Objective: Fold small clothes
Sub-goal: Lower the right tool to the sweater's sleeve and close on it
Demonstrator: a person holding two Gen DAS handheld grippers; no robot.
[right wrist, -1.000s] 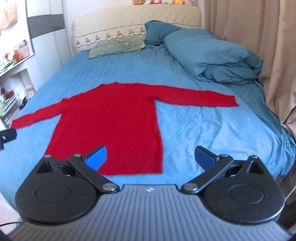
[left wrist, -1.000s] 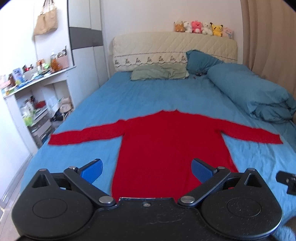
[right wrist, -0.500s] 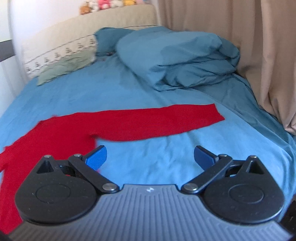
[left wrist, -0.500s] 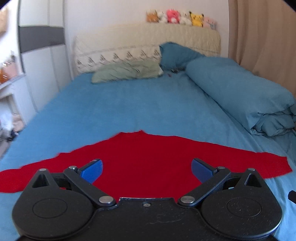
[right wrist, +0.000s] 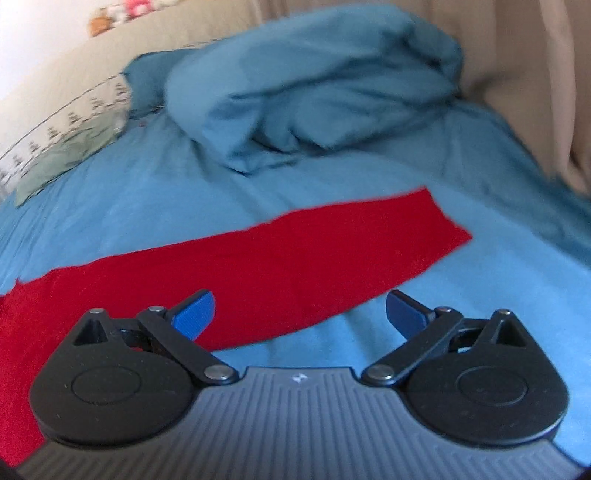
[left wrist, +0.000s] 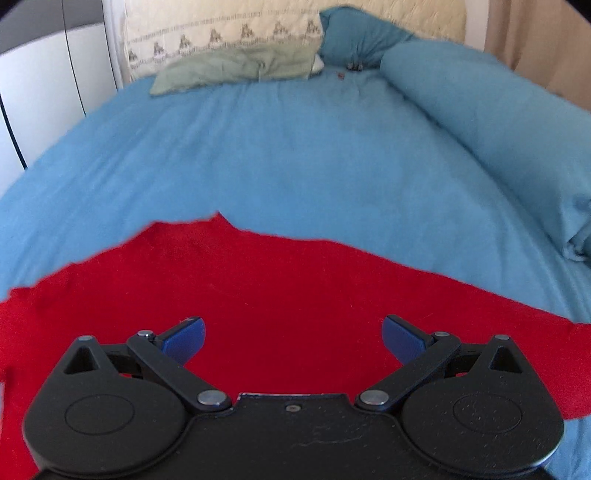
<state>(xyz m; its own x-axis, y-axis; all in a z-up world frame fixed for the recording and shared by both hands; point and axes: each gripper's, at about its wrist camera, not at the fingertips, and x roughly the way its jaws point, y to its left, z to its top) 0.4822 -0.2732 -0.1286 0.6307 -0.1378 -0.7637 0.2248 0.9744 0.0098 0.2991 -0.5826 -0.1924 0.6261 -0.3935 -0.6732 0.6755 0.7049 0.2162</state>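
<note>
A red long-sleeved sweater (left wrist: 280, 291) lies flat on the blue bed sheet (left wrist: 295, 147). In the left wrist view my left gripper (left wrist: 293, 334) is open and empty, low over the sweater's upper body near the neckline. In the right wrist view the sweater's right sleeve (right wrist: 295, 254) stretches out to the right, its cuff end toward the duvet. My right gripper (right wrist: 300, 312) is open and empty over the sleeve's near edge, its left finger above red cloth and its right finger above bare sheet.
A rolled blue duvet (right wrist: 314, 85) lies along the bed's right side, also in the left wrist view (left wrist: 498, 122). A green pillow (left wrist: 236, 66) and a cream headboard (left wrist: 258, 26) are at the far end. Beige curtains (right wrist: 535, 55) hang at the right.
Both grippers moved forward and down toward the sweater. The left one now hangs over the upper body near the neck, the right one over the right sleeve. Both stayed open.
</note>
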